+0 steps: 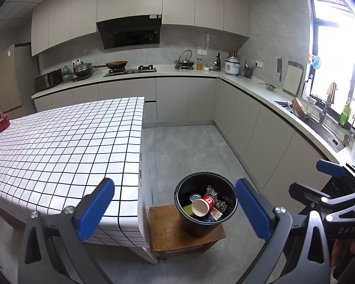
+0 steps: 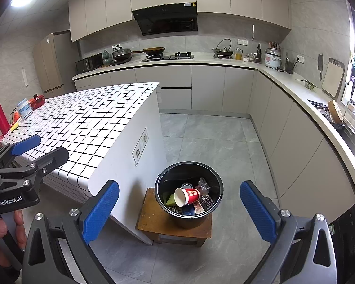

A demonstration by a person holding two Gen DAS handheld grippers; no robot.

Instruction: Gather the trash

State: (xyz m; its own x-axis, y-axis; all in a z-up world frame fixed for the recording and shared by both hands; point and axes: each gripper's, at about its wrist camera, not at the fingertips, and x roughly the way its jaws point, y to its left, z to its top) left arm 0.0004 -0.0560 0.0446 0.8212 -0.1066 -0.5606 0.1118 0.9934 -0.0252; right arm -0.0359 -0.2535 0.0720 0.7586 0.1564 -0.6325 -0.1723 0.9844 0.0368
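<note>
Both grippers, left [image 1: 175, 203] and right [image 2: 179, 207], hang wide open and empty above the bucket [image 2: 189, 220] holding the trash, cup [image 2: 186, 196] included; a careless nudge (it sits on a small stool [image 2: 153, 222]) could tip it.

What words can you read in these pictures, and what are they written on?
"GenRobot.AI": on the black body of the left claw, seen from the right wrist.
"DAS": on the right claw, seen from the left wrist.
Too small or blurred: the print on the red paper cup in the bucket, and the rice cooker label.
</note>
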